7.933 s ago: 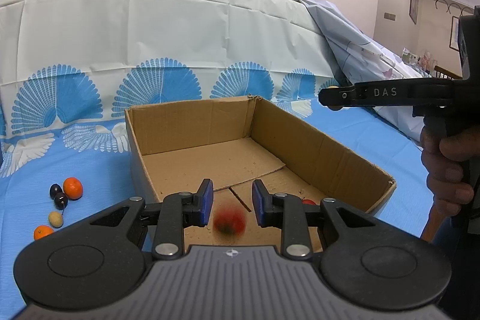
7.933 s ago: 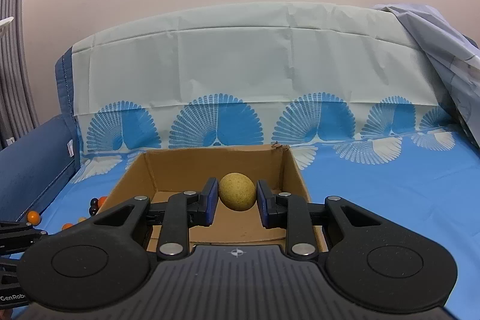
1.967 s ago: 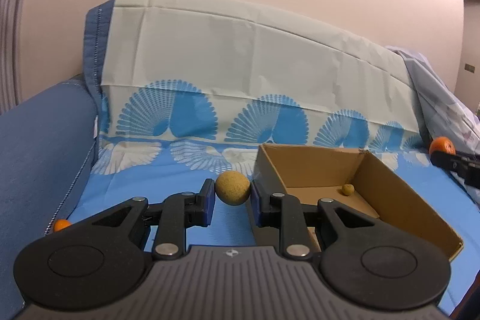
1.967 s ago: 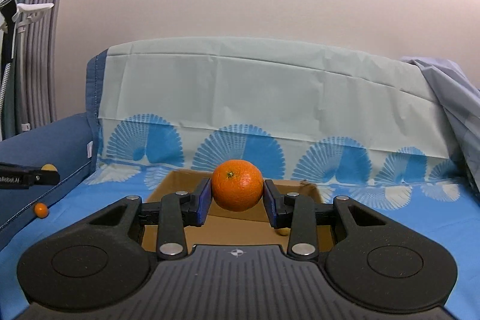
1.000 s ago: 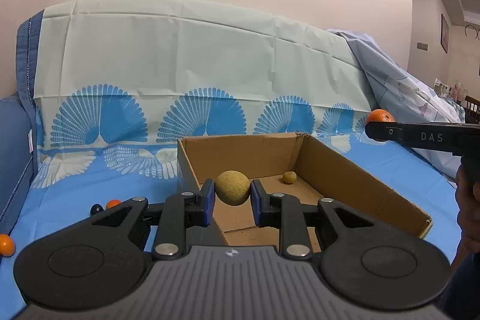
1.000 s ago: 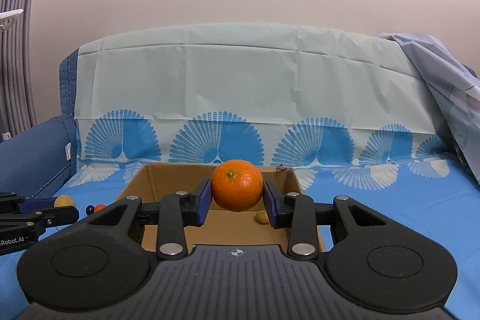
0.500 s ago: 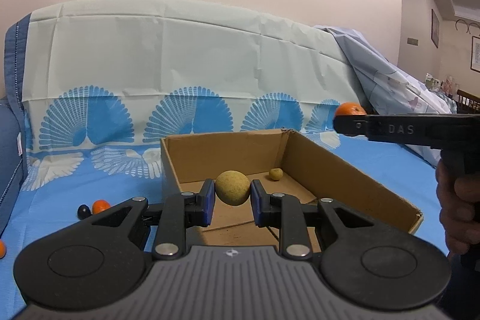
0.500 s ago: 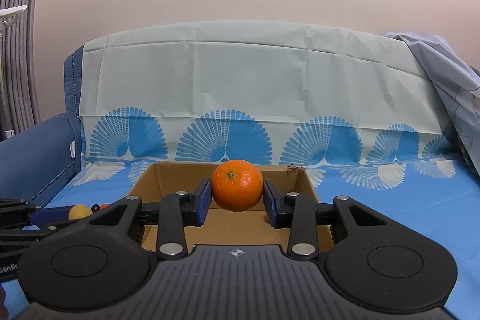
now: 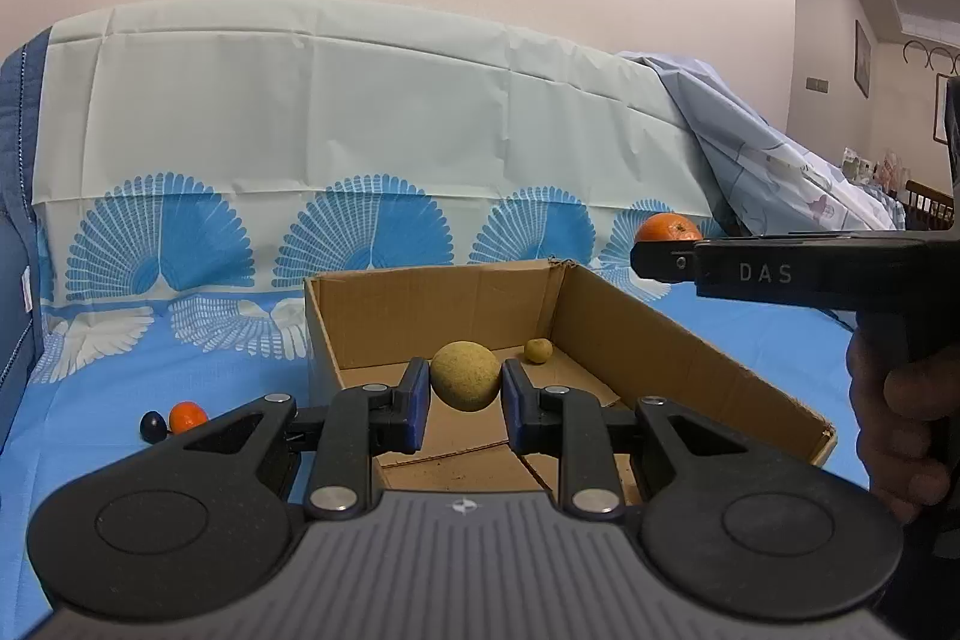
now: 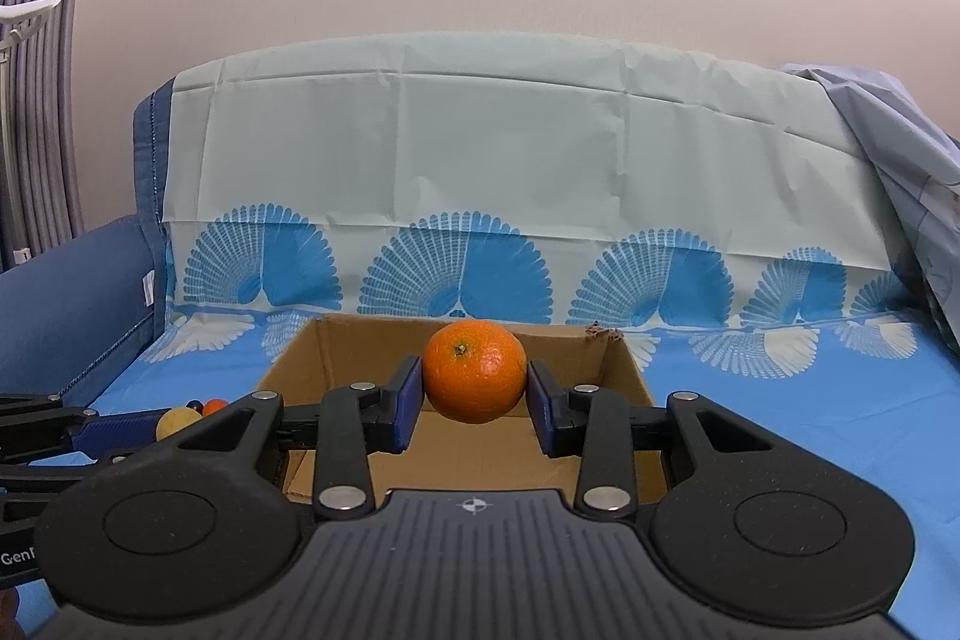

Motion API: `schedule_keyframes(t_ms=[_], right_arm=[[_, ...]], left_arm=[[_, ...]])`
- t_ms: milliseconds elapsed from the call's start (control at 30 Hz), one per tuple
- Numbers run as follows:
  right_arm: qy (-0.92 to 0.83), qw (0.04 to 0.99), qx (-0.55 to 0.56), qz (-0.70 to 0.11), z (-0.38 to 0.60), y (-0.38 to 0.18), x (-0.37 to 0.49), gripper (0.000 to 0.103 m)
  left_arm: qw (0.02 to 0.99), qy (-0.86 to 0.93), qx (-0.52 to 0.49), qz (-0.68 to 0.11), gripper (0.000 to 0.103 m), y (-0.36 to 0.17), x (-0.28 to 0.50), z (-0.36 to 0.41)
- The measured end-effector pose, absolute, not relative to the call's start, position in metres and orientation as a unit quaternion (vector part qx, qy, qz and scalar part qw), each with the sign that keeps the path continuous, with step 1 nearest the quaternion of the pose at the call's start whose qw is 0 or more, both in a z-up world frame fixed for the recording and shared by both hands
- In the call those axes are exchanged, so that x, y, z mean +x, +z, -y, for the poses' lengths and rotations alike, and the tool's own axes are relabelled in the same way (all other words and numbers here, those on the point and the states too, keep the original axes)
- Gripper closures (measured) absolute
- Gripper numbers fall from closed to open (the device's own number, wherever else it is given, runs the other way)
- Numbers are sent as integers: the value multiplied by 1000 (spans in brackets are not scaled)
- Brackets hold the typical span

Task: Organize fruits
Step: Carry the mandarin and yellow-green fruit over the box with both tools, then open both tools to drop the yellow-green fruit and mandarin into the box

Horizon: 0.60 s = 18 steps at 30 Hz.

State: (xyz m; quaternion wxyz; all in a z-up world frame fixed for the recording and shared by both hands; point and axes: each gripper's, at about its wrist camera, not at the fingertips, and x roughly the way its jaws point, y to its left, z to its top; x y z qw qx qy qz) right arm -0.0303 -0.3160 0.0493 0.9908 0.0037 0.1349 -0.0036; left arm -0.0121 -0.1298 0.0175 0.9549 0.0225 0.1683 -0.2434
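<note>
Blue patterned bedcover (image 9: 180, 340) under an open cardboard box (image 9: 690, 370).
Left gripper (image 9: 465, 394) clamps a tan round fruit (image 9: 465, 376) over the box; right gripper (image 10: 474, 394) grips an orange (image 10: 474, 379) above it; a small yellow fruit (image 9: 538, 349) lies inside.

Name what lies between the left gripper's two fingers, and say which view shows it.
A tan round fruit sits clamped between the left gripper's fingers, held over the cardboard box. The left wrist view shows it.
</note>
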Motion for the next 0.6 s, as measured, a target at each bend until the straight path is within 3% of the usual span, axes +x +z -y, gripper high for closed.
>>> schedule_keyframes(t_ms=[600], right_arm=[[5,990,1,-142,308,47,-23,64]], left_arm=[[953,-248,28,-171,75,17,-11,133]])
